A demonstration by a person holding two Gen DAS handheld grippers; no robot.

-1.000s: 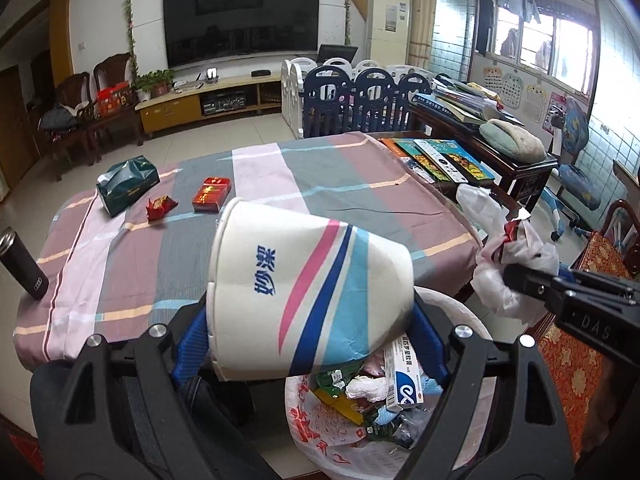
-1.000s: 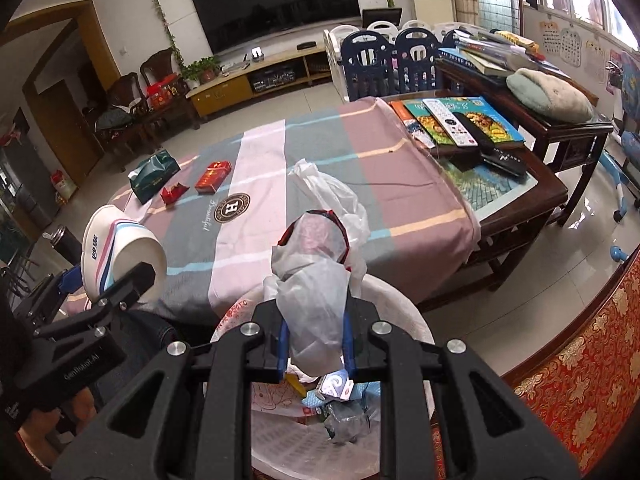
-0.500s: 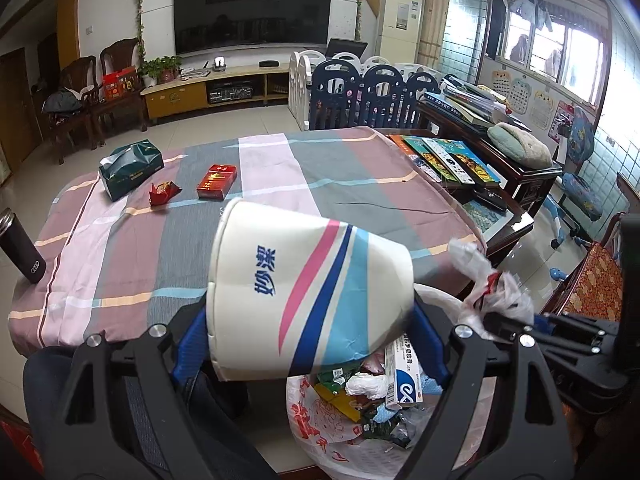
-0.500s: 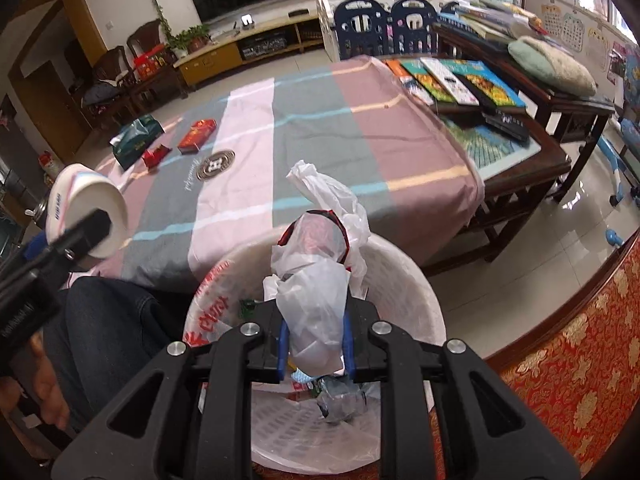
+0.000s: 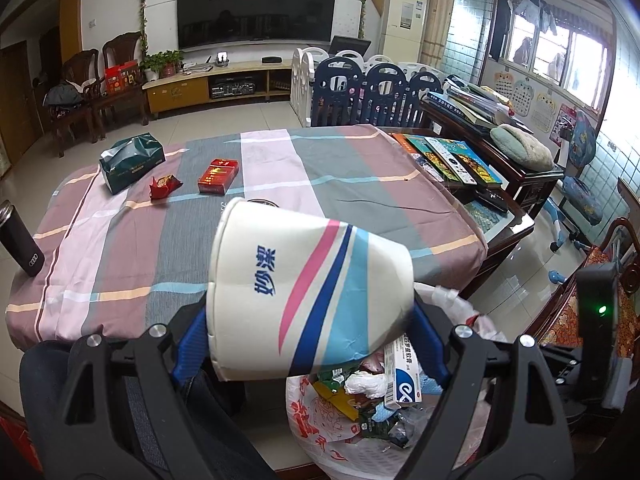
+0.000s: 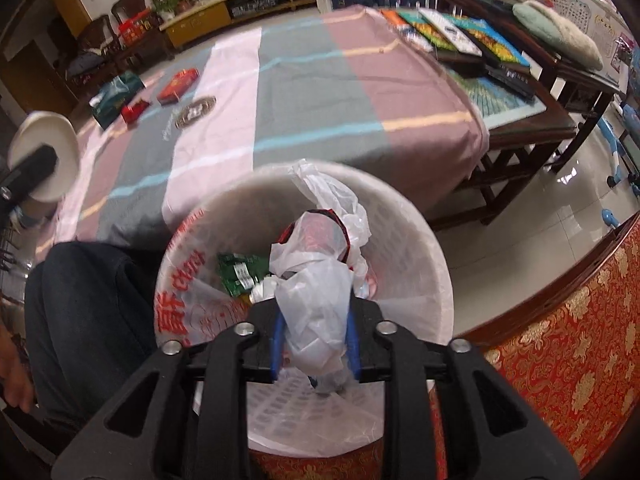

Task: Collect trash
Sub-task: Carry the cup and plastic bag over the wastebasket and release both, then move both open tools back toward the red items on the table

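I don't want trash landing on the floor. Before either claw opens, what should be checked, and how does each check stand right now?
1. Right claw gripping the plastic bag: ok, bag pinched between the fingers.
2. Plastic bag above the trash bin: ok, it hangs inside the rim.
3. Left claw gripping the paper cup: ok, cup held tilted on its side.
4. Paper cup over the bin: not ok; it overlaps only the bin's left edge.
5. Room in the bin: cannot tell; trash already piled high.
6. Cup empty: cannot tell, its inside is not visible.
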